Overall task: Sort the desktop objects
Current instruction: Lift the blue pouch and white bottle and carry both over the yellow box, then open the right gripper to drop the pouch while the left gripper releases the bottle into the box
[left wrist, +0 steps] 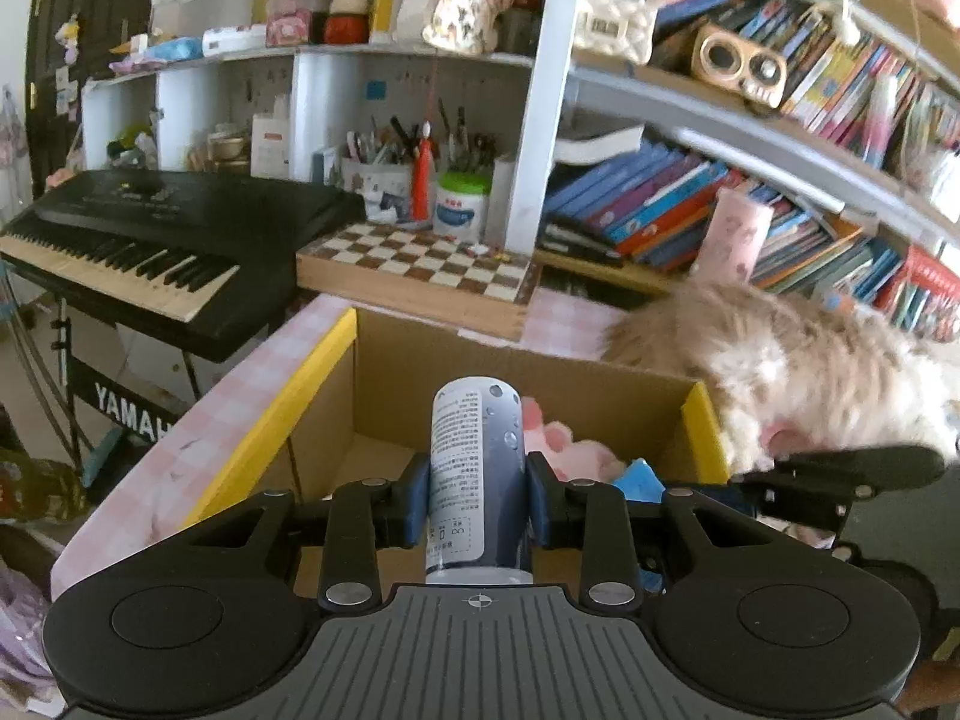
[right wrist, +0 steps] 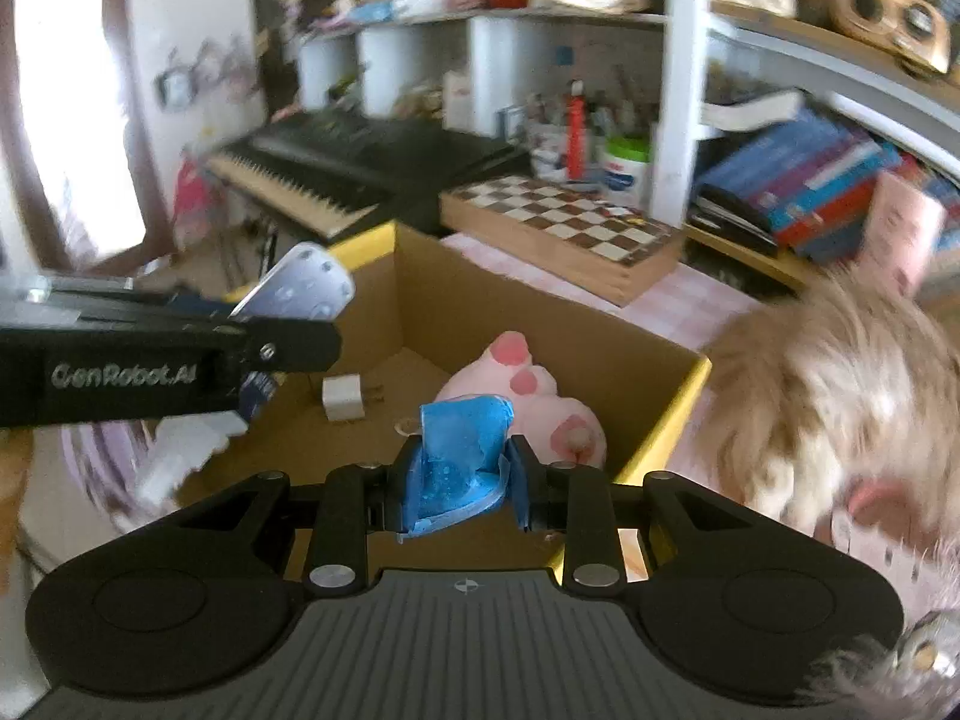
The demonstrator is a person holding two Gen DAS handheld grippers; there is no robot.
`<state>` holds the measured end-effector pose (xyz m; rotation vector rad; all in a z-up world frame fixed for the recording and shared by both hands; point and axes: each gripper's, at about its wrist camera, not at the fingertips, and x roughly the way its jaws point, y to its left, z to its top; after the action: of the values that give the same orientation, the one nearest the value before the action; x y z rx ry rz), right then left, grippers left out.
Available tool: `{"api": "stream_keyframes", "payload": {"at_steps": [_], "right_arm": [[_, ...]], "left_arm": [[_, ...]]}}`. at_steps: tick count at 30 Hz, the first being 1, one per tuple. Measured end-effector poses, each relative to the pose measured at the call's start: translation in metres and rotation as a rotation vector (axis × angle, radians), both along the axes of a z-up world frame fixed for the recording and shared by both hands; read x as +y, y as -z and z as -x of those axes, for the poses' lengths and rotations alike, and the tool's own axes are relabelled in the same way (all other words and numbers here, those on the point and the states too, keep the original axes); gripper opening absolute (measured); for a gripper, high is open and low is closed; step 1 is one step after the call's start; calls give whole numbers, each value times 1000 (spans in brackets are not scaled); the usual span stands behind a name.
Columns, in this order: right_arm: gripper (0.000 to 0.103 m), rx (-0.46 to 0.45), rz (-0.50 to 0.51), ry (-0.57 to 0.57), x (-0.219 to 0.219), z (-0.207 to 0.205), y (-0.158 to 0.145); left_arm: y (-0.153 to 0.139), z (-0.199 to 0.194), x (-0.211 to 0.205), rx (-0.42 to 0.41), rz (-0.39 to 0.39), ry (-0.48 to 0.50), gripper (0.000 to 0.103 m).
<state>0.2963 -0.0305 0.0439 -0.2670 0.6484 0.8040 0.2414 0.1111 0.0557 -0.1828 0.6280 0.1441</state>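
My left gripper (left wrist: 478,495) is shut on a dark blue spray can (left wrist: 477,480) with a white label, held above the open cardboard box (left wrist: 600,396). The can also shows in the right wrist view (right wrist: 300,291), at the left over the box. My right gripper (right wrist: 459,480) is shut on a crumpled blue packet (right wrist: 459,462) above the box (right wrist: 480,306). Inside the box lie a pink paw-shaped plush (right wrist: 528,396) and a white plug adapter (right wrist: 343,399). The plush (left wrist: 564,450) and the blue packet (left wrist: 642,480) also show in the left wrist view.
A fluffy beige plush (left wrist: 810,372) lies right of the box on the pink checked tablecloth (left wrist: 240,384). A wooden chessboard (left wrist: 420,270) stands behind the box. A black Yamaha keyboard (left wrist: 150,240) stands at the left. Bookshelves (left wrist: 750,210) fill the back right.
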Motion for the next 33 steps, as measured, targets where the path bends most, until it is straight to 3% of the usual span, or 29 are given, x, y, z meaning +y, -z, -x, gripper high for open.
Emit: {"api": "stream_keyframes", "payload": {"at_steps": [8,19,33], "right_arm": [[26,-2,165,-184,21,-37,17],[26,-80,397,-440,43,-42,43],[27,-28,434,-502,47,-42,51]], "left_arm": [[19,-24,-3,82,-29,3,31],[42,-36,-6,186,-50,30,31],[47,-33,-11,224,-40,63,32]]}}
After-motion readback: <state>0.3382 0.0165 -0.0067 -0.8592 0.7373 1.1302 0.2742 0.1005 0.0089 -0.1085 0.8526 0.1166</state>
